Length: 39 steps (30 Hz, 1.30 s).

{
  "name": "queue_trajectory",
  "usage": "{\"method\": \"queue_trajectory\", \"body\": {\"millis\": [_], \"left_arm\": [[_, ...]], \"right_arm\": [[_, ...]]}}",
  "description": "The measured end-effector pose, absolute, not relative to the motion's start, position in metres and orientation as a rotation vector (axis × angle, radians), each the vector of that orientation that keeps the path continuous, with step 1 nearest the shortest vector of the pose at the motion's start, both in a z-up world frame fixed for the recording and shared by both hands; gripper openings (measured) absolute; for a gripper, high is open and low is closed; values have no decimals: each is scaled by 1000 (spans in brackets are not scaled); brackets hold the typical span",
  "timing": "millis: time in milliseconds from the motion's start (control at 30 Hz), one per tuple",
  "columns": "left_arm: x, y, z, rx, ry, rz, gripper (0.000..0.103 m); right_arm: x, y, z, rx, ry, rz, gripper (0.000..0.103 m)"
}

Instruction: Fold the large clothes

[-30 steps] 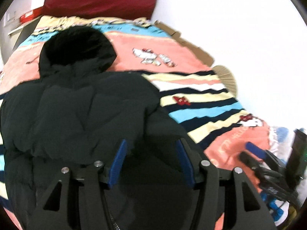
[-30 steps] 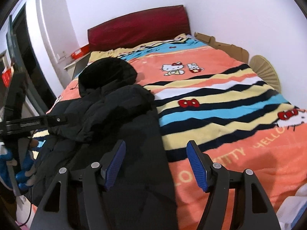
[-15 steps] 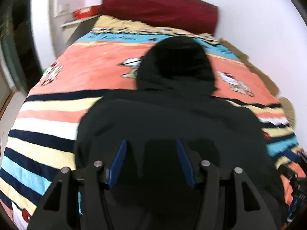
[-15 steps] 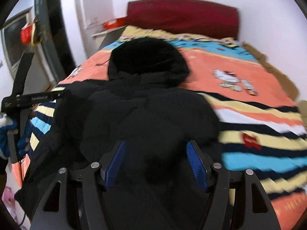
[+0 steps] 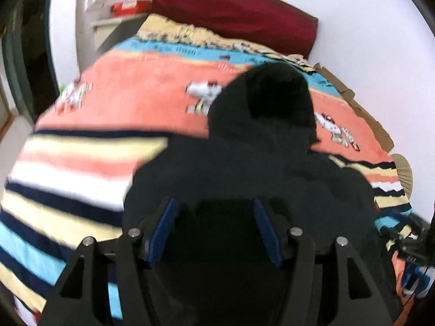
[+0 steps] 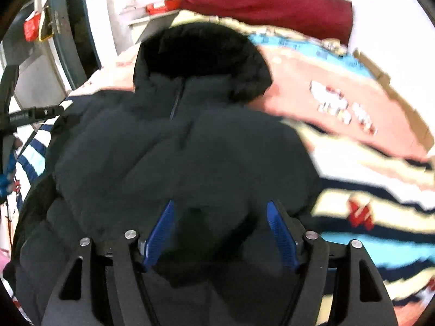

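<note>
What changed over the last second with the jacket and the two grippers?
Both cameras swung leftward across the bed: the black puffer jacket, earlier off to the left of each view, now fills the centre, hood toward the headboard. Nothing was gripped or released. The left gripper and right gripper stay open above the jacket, which still lies on the striped blanket.

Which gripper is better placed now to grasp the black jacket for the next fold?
Probably the right gripper: its open jaws frame a raised bulge of the black jacket. The left gripper is open too, but its view is dark and blurred.
</note>
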<state>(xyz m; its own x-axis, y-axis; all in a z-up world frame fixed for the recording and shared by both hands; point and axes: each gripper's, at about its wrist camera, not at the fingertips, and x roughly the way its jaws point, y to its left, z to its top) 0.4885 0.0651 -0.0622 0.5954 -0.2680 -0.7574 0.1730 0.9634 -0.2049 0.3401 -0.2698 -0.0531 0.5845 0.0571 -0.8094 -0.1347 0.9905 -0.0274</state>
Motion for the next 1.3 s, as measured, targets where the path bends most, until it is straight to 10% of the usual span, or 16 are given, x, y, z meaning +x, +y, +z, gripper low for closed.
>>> {"method": "queue_trajectory", "body": {"millis": [267,867,967,1033,1300], "left_arm": [[595,4,-28,123,843,-282,60],[764,-62,-125,172,819,-369,59],[763,-61,-128,157,818,-380,28],[760,-56,-125,137,820,-377,15],[684,-41,-68,141,791,-400,9]], "right_arm": [[472,-299,4,-211,810,120,92],[728,-274,-110,-339,798,65,92],[733,-265,-121,-287,827,118,36],[723,-260,-117,-274,817,160,18],[633,-266,-36,-183,716,305,11]]}}
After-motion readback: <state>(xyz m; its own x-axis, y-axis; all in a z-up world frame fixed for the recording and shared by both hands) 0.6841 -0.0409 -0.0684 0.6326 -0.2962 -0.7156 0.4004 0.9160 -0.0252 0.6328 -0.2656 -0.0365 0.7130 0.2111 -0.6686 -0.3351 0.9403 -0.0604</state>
